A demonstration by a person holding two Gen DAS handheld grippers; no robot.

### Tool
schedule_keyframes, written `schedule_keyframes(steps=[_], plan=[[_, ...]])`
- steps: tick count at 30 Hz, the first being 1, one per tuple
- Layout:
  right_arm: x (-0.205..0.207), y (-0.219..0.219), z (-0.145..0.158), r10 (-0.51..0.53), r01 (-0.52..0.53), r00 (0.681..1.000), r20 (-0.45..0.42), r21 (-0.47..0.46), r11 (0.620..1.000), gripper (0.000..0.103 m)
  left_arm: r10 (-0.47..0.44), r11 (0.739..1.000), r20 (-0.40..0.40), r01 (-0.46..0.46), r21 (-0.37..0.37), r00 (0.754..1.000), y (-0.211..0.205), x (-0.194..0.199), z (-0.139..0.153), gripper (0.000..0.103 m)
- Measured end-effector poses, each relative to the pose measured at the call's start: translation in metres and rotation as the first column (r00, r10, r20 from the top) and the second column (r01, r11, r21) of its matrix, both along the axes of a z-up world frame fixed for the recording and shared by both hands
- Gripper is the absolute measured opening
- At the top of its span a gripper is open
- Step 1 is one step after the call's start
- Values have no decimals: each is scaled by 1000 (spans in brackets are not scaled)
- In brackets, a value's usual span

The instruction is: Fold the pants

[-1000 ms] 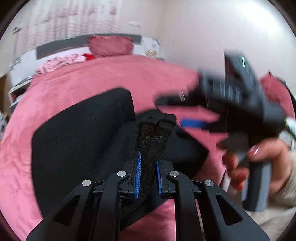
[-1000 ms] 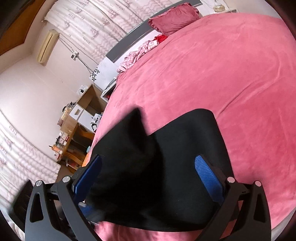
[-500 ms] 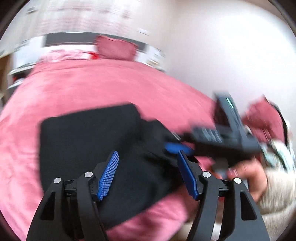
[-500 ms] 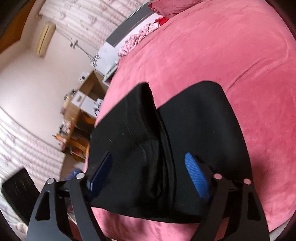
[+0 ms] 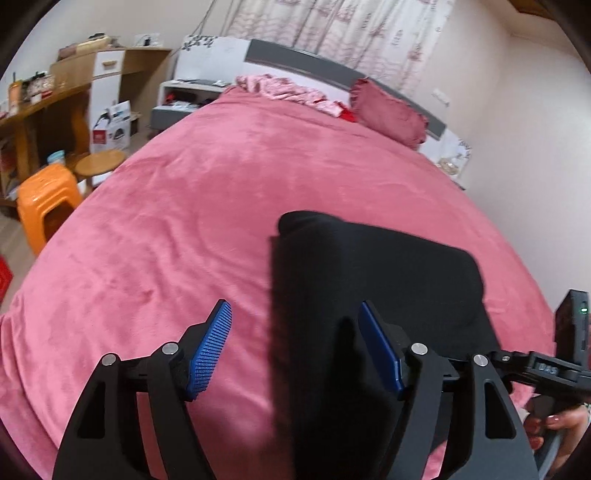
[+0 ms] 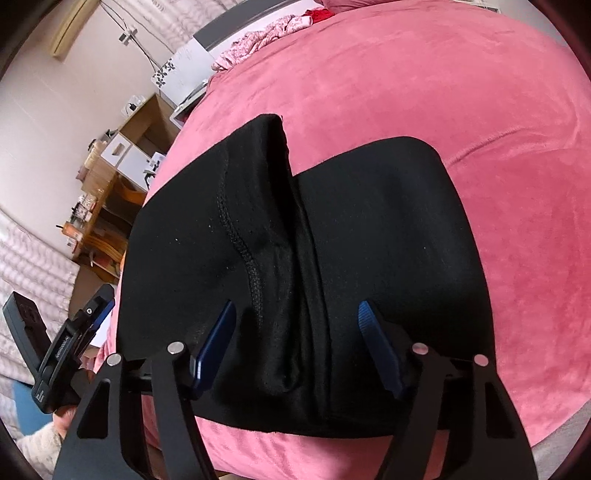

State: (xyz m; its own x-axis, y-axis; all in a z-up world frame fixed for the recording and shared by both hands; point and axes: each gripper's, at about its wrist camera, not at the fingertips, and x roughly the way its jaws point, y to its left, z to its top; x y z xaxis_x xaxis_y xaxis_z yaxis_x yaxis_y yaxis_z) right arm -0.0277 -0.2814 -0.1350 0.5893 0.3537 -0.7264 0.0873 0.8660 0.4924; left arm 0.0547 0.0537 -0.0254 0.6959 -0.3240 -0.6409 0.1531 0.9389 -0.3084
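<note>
The black pants (image 6: 332, 266) lay on the pink bed (image 5: 192, 229), near its front edge, already folded into a thick, soft stack. One part lay over the other and left a deep crease down the middle, with a stitched seam beside it. They looked light and floppy, made of a stretchy knit cloth, so they would sag and slide if lifted by one corner. The best places to take hold looked like the near edge or the thick folded rim, where many layers could be pinched at once. The fuzzy blanket would likely grip the cloth a little, so dragging could bunch it up.

The left tongs (image 5: 295, 347) had just been opening and stood well apart. The left side edge of the pants lay between the blue pads (image 5: 210, 347), but nothing was pinched. The right tongs (image 6: 295, 343) had just been closing, yet a wide gap was left. They hung over the middle crease with cloth below them, and the pads did not press it.

The bed was big, soft and bouncy, with a red pillow (image 5: 388, 118) and a heap of pink clothes (image 5: 291, 90) at the far end. Beside the bed stood an orange stool (image 5: 44, 199), a small round wooden stool (image 5: 101, 162) and wooden shelves (image 5: 74, 92). Pale curtains (image 5: 332, 26) hung behind the headboard
</note>
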Motion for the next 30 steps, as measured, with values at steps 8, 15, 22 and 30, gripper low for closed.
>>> schedule_keyframes(steps=[8, 15, 22, 30], plan=[[3, 1, 0, 4, -4, 1000, 0, 4, 1000, 70, 2, 999, -15, -1, 39, 1000, 3, -6, -11, 73], [6, 6, 3, 19, -19, 1000, -3, -19, 1000, 70, -12, 999, -44, 13, 34, 999, 3, -8, -19, 73], [21, 16, 4, 36, -37, 999, -14, -24, 999, 70, -23, 1000, -78, 22, -15, 997, 8, -8, -24, 76], [30, 28, 2, 119, -116, 993, -14, 139, 983, 51, 0, 999, -77, -4, -54, 997, 19, -9, -21, 78]])
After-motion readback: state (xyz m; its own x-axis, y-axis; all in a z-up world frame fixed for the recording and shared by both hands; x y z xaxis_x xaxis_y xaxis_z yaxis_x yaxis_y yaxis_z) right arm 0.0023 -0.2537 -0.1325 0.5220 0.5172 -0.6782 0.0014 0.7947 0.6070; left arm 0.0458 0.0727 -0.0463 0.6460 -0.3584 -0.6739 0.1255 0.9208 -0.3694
